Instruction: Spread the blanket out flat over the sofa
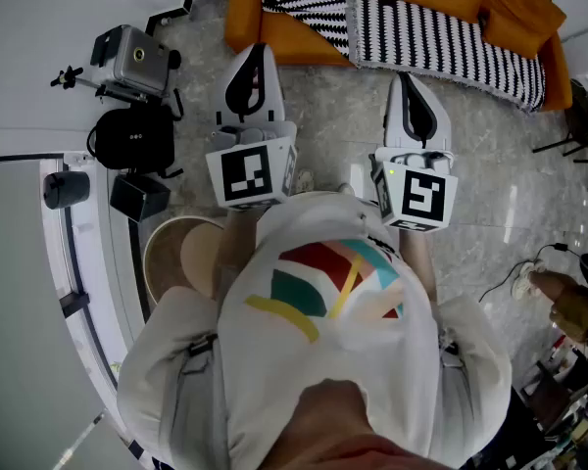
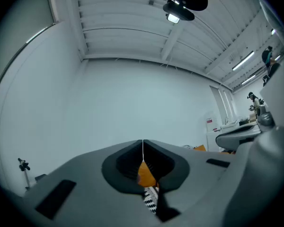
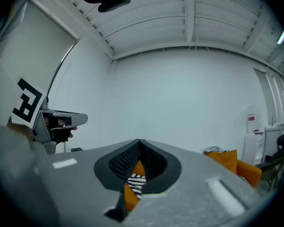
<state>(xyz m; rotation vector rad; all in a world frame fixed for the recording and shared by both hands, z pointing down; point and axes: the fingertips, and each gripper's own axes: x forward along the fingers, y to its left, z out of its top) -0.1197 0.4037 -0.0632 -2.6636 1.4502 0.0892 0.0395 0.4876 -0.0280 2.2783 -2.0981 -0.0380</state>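
The black-and-white striped blanket [image 1: 431,37] lies on the orange sofa [image 1: 294,42], along the seat and over its front edge. It is not flat yet. Near the sofa's left end a piece of it looks folded over on itself, and orange shows at the back and at both ends.

I am standing on the grey stone floor [image 1: 333,125], a little way back from the sofa's front edge. My left gripper [image 1: 256,59] is clenched shut, with nothing in it. My right gripper [image 1: 405,84] is clenched shut too, and also has nothing in it. Both point about level at the sofa. In each gripper view I can see a bit of orange and some stripes just under the closed tips.

I think the step now is to go up to the sofa and take hold of the blanket. To do it well, I should first open both grippers wide. Then I should pick two spots on the blanket's front edge, well apart, one for each gripper. I should pinch only one layer of cloth, not the cushion under it. The folded part near the left end needs to be opened out first, then pulled smooth toward the sofa's ends.
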